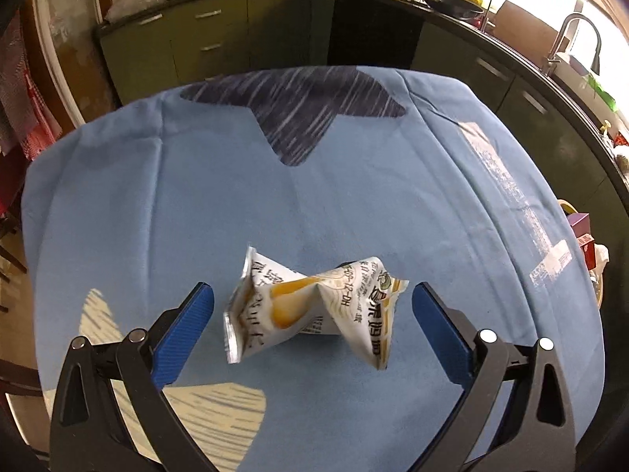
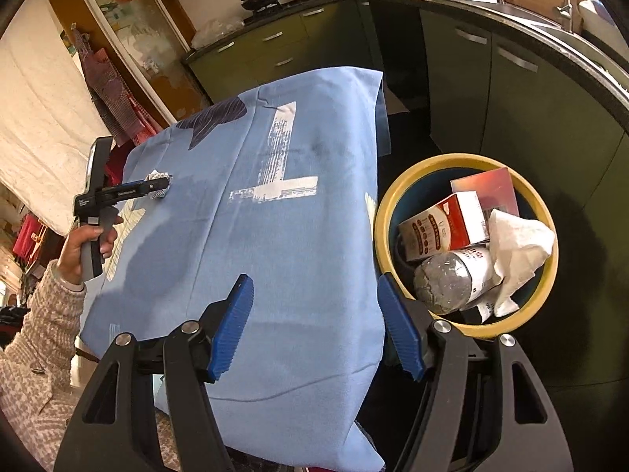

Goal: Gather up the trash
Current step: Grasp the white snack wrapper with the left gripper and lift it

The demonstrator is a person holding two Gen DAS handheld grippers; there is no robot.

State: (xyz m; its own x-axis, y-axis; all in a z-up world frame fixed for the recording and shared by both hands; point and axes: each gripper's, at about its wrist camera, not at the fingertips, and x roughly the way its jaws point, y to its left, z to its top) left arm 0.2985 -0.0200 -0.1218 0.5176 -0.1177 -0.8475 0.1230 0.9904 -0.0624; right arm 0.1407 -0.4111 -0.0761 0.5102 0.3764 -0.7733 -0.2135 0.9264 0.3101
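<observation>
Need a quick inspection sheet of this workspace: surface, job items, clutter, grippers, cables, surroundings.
Surface: table under blue cloth with star and letter prints, creased.
Job's things: crumpled snack wrapper lying on the cloth; yellow-rimmed bin beside the table holding a carton, a bottle and tissue.
Clutter: nothing seen on the cloth besides the wrapper.
Grippers: left gripper open, fingers either side of the wrapper, not pressing; right gripper open and empty, jaws opening.
Cables: nothing seen.
Surroundings: green kitchen cabinets, cookware, sink tap.
</observation>
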